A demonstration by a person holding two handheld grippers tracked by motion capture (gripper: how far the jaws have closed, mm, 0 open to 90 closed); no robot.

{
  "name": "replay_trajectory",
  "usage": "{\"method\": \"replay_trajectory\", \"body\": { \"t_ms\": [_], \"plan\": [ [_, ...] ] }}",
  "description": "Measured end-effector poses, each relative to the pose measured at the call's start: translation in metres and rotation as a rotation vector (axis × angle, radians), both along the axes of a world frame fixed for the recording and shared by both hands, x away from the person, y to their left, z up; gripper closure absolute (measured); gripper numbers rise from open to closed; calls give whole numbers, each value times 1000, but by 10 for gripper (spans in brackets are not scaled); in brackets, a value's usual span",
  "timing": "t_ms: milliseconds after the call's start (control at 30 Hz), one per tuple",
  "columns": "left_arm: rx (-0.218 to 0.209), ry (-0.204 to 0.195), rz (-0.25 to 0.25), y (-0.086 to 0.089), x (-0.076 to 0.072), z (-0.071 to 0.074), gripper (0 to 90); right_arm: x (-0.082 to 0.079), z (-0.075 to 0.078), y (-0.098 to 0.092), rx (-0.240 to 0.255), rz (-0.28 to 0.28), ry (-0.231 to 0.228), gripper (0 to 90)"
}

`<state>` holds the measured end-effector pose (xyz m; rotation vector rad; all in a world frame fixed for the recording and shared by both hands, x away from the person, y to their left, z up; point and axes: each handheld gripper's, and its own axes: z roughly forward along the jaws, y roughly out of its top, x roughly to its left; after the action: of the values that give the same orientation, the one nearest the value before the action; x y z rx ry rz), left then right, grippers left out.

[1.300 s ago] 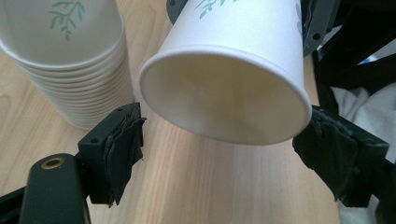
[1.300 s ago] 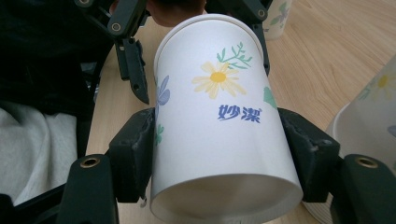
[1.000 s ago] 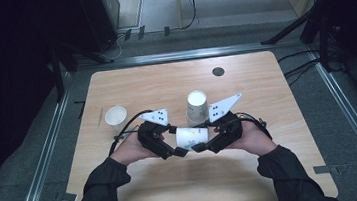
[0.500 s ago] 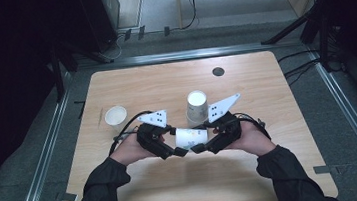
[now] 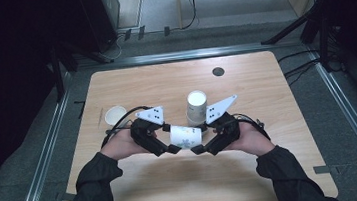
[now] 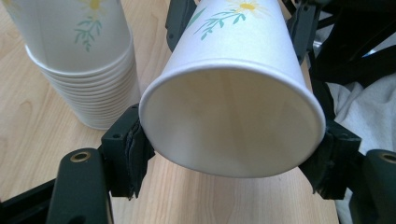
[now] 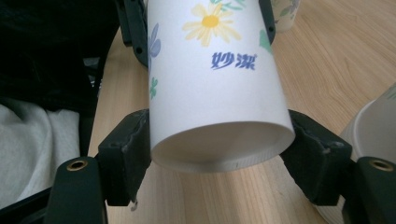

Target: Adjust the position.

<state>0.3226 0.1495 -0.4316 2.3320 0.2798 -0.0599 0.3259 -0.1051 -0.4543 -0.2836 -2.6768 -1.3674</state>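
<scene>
A white paper cup with a flower print lies on its side in the air between my two grippers, just above the table. My left gripper is shut on its open rim; in the left gripper view the mouth of the cup faces the camera with a pad pressed on each side. My right gripper is at the base end. Its jaws have just been opening, and its pads flank the cup's base closely without squeezing it.
A stack of upside-down paper cups stands just behind the grippers, close to the held cup. A single cup stands upright at the left. A small black disc lies near the far edge. Metal rails border the table.
Both hands and the cup stay where they were. The jaw movements are too small to make out in the high view.
</scene>
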Motion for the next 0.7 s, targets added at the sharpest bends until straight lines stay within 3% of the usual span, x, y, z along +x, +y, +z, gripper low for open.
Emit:
{"method": "replay_trajectory", "body": {
  "t_ms": [233, 433, 700],
  "plan": [
    [88, -35, -5, -4, 1, 3, 271, 0, -3, 1, -21, -11, -15, 283],
    [163, -26, -18, -12, 2, 0, 271, 0, -9, 3, -41, -16, -23, 284],
    [210, -11, -39, -24, 1, -3, 271, 0, -15, 10, -65, -6, -33, 290]
  ]
}}
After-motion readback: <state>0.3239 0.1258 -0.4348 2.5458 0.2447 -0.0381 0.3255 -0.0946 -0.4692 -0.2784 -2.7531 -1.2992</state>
